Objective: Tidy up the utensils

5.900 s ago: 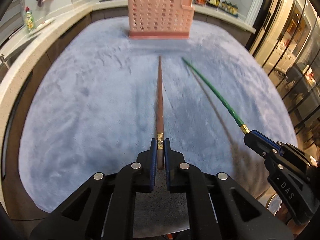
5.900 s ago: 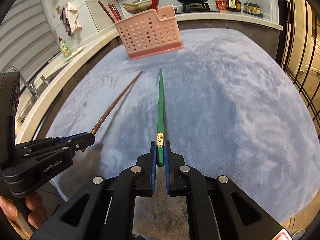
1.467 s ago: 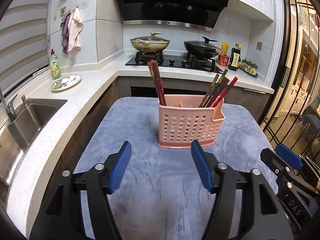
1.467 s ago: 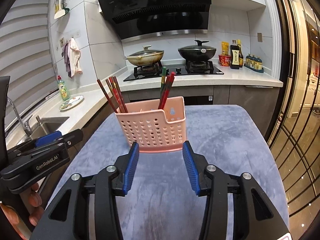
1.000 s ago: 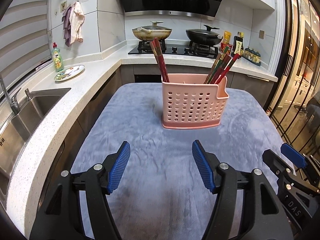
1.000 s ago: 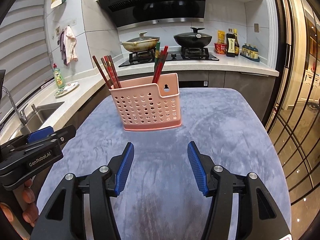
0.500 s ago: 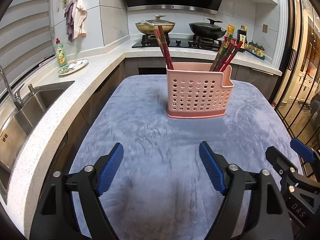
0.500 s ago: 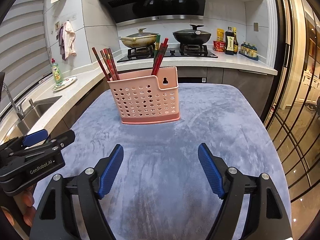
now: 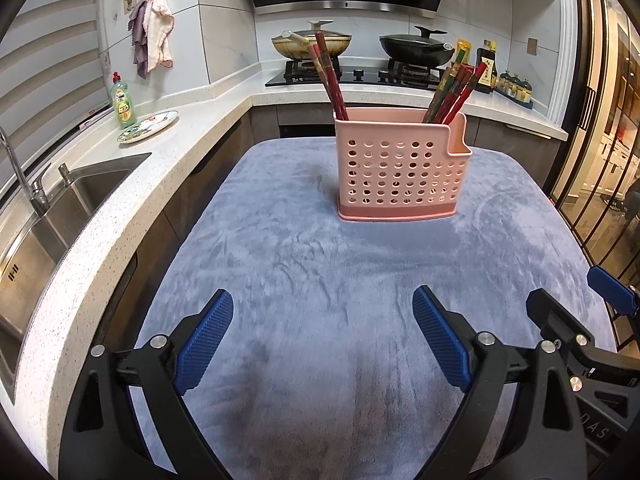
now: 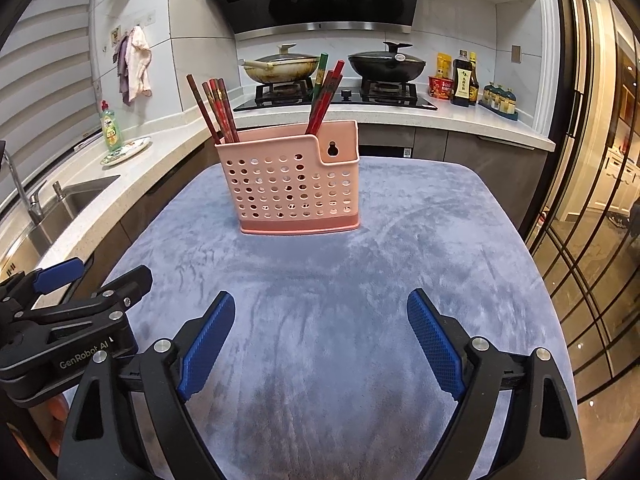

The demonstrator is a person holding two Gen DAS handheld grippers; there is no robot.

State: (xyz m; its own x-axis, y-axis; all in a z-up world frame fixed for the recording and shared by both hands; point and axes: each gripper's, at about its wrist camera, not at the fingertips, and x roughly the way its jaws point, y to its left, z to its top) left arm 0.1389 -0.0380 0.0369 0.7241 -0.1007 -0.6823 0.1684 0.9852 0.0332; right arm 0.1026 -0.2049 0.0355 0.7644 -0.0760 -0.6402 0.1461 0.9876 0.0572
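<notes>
A pink perforated utensil holder (image 9: pixel 400 172) stands on the blue-grey cloth (image 9: pixel 320 272), also in the right wrist view (image 10: pixel 292 188). Dark red and brown chopsticks (image 9: pixel 330 76) stand in its left compartment; red ones and a green one (image 9: pixel 454 88) stand in its right compartment. In the right wrist view the left bunch (image 10: pixel 214 108) and the right bunch (image 10: pixel 324 88) show too. My left gripper (image 9: pixel 322 336) is wide open and empty, well in front of the holder. My right gripper (image 10: pixel 320 336) is wide open and empty, beside the left one (image 10: pixel 60 320).
A sink (image 9: pixel 48 216) and stone counter (image 9: pixel 132 184) run along the left. A plate (image 9: pixel 148 126) and soap bottle (image 9: pixel 124 100) stand on the counter. A stove with two pans (image 9: pixel 360 44) is behind. Glass doors (image 9: pixel 600 160) are on the right.
Both grippers held chopsticks 5.9 s ago; now they are empty and open wider. Over the last second both drew back slightly from the holder.
</notes>
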